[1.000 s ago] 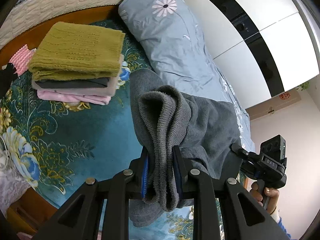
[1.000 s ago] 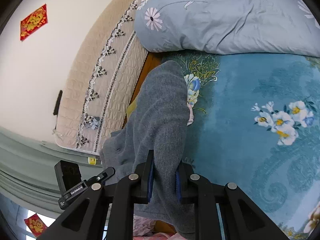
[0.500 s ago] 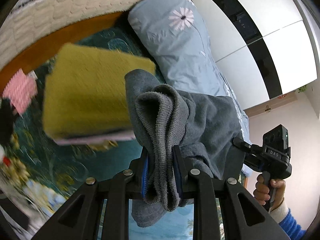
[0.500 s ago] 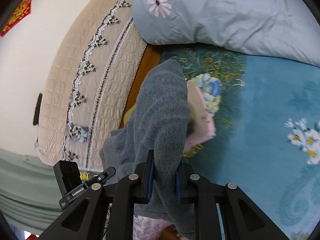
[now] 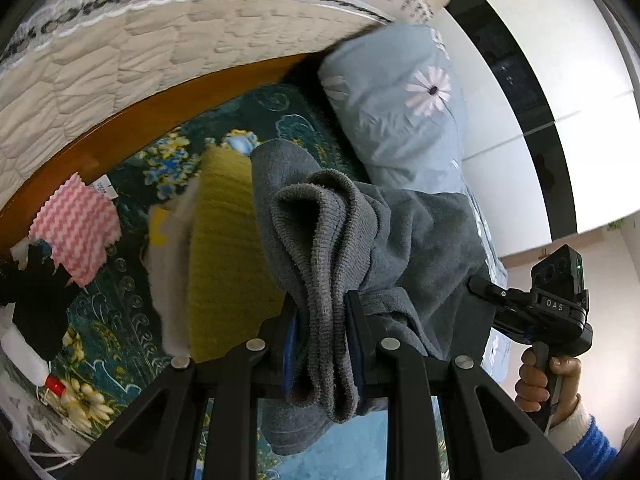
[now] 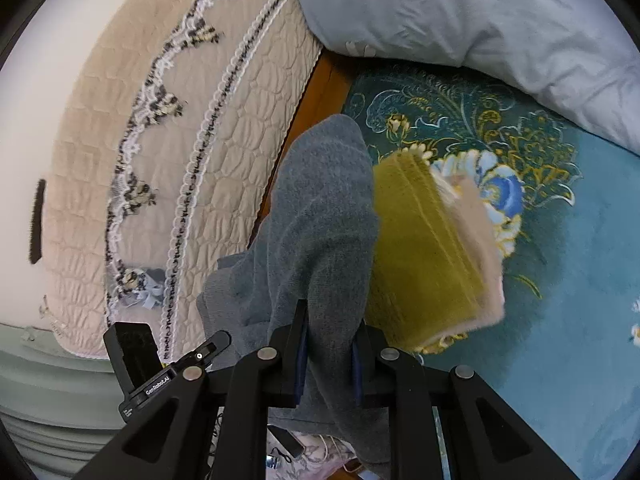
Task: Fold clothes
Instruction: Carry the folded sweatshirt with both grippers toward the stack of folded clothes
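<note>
We carried the folded grey garment (image 5: 320,264) between both grippers, above the bed

Our left gripper (image 5: 322,344) pinched its ribbed edge, and our right gripper (image 6: 328,354) clamped its other end; the cloth rose toward 12 o'clock from each pair of jaws. The stack of folded clothes (image 6: 432,252), olive on top, lay at 2 o'clock of the right gripper, on the teal floral bedspread (image 6: 568,280)

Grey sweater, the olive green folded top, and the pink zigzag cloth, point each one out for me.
grey sweater (image 5: 416,248), left wrist view, on the bunched body above the fingers.
olive green folded top (image 6: 416,256), right wrist view, on its top face.
pink zigzag cloth (image 5: 76,228), left wrist view, on its middle.
</note>
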A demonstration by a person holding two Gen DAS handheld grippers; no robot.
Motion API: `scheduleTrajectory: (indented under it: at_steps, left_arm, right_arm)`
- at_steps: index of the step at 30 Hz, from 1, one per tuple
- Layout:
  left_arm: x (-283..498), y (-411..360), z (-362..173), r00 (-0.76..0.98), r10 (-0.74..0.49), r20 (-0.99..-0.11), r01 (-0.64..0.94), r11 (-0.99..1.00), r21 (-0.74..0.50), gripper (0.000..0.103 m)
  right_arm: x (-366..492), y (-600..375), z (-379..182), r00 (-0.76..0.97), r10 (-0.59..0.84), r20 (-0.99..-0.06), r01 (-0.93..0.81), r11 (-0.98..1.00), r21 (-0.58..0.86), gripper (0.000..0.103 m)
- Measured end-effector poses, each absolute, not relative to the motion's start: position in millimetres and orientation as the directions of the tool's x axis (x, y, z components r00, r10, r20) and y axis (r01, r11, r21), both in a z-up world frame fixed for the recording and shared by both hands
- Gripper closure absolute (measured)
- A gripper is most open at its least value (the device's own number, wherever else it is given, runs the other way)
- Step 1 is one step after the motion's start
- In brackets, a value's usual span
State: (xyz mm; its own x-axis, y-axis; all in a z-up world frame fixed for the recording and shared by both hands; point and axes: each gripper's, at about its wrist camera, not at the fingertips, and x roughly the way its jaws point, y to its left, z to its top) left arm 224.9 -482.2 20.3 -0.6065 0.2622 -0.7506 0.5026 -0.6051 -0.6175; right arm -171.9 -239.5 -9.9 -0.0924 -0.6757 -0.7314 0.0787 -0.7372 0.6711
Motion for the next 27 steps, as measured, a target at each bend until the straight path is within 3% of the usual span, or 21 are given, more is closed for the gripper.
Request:
scheduleTrajectory:
  at_steps: [16,27]
  left_arm:
    - [215.7,-506.1,-50.6,-0.564,0.264,-0.783,0.618,-0.494,-0.612,0.078]
    - [219.8,-510.0,-30.7,-0.547,0.241,-0.802,0.638,-0.501,-0.586,0.074]
  right_arm:
    - [-215.4,-258.8,-78.5,-0.007,-0.615,-0.789,0.02,-0.789,0.614,0.084]
    - [-219.9,-247.6,-64.2,-0.011,-0.58,-0.814,0.077,-0.813,0.578,0.081]
